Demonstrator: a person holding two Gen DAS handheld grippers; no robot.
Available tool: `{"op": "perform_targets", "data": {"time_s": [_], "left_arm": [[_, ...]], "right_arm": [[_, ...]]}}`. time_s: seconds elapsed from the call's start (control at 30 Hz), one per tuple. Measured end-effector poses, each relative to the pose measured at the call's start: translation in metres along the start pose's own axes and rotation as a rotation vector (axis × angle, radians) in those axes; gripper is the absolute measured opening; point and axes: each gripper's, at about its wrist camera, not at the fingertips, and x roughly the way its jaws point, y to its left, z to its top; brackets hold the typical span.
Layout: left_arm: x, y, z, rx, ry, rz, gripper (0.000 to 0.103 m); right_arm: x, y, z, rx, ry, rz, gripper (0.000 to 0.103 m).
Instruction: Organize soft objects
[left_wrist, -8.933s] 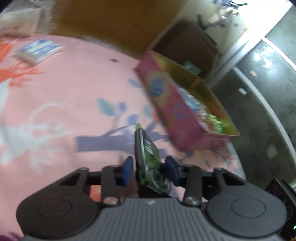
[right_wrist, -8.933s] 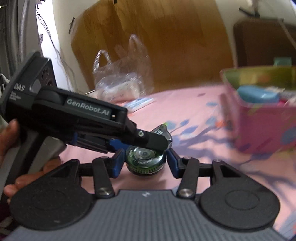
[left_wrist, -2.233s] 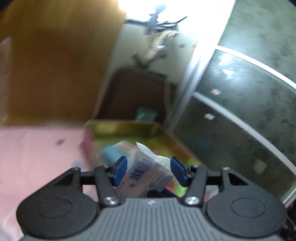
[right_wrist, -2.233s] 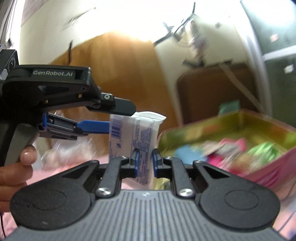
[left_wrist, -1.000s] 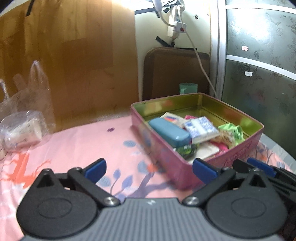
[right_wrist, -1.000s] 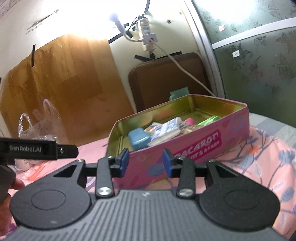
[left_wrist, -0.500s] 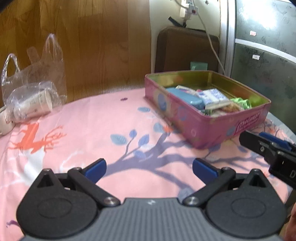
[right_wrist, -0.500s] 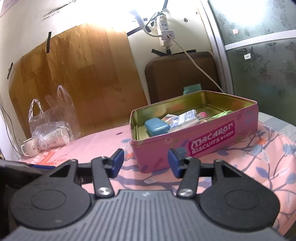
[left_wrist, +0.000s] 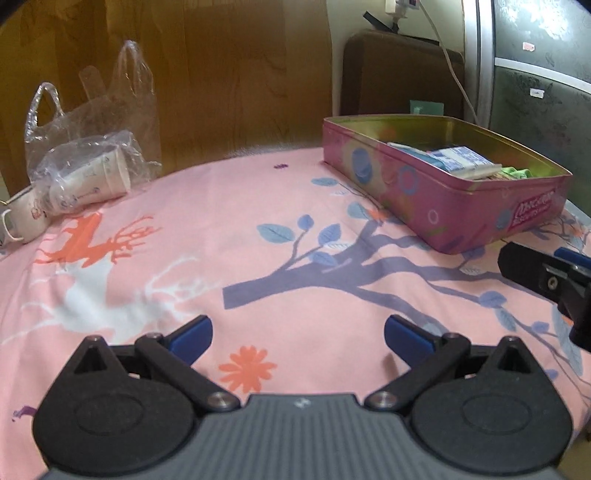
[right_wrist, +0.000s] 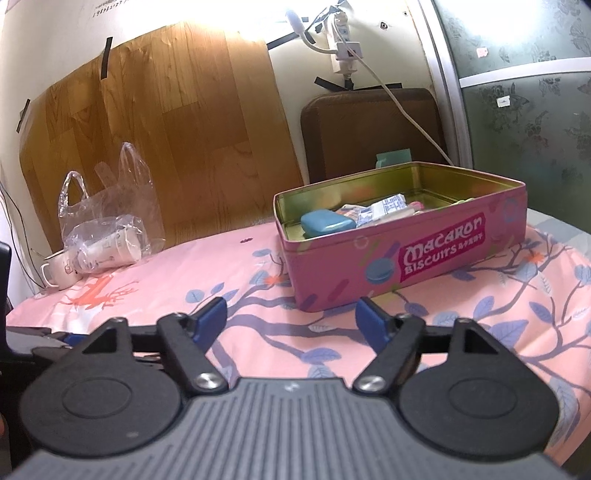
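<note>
Left wrist view: you are holding the left gripper (left_wrist: 297, 338) wide apart, empty, above the bare pink cloth (left_wrist: 229, 266).

Right wrist view: your right gripper (right_wrist: 291, 319) is opening, empty; the packets (right_wrist: 373, 212) are lying inside the tin (right_wrist: 406, 254). Sorting appears finished.

Each handheld tool has a ribbed grey body at the front, flanked by two round matte-black discs. The left gripper (left_wrist: 297, 334) and the right gripper (right_wrist: 291, 314) both carry black linkage arms fixed with silver screws, ending in blue pads (left_wrist: 192, 336) on the jaws.
</note>
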Motion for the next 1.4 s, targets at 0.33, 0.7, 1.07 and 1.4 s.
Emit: {"op": "perform_targets", "data": {"time_s": [0.33, 0.7, 1.07, 1.4], "left_arm": [[-0.004, -0.001, 0.001, 0.018, -0.011, 0.060, 0.103], [-0.006, -0.004, 0.000, 0.041, 0.000, 0.091, 0.103], [-0.010, -0.004, -0.002, 0.037, 0.014, 0.073, 0.103], [-0.016, -0.005, -0.001, 0.036, 0.012, 0.060, 0.103]], "right_arm": [[0.003, -0.004, -0.002, 0.025, 0.008, -0.011, 0.084], [-0.003, -0.006, -0.002, 0.042, -0.016, -0.020, 0.085], [-0.007, -0.005, -0.002, 0.050, -0.022, -0.020, 0.086], [-0.008, -0.005, -0.002, 0.050, -0.024, -0.011, 0.086]]}}
